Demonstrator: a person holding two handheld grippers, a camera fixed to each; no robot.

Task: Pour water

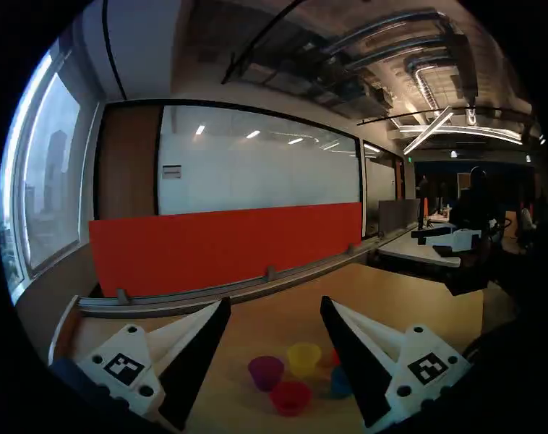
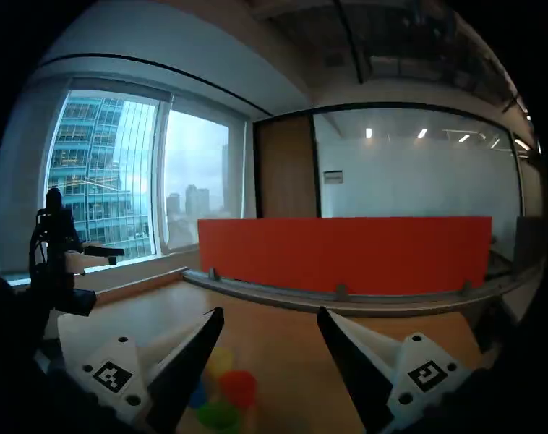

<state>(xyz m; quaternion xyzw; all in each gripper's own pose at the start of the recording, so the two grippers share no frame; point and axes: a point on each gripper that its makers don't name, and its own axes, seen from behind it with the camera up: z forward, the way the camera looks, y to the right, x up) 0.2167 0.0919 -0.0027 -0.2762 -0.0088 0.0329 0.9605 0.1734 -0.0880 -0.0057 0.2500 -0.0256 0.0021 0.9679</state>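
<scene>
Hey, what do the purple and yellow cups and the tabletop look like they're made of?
The purple cup and yellow cup: probably plastic, uniform bright colour, faintly translucent. The tabletop: light wood or wood-look laminate, smooth matte tan; which, I cannot tell.

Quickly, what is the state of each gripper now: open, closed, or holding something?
Left gripper: open, holding nothing.
Right gripper: open, holding nothing.
</scene>
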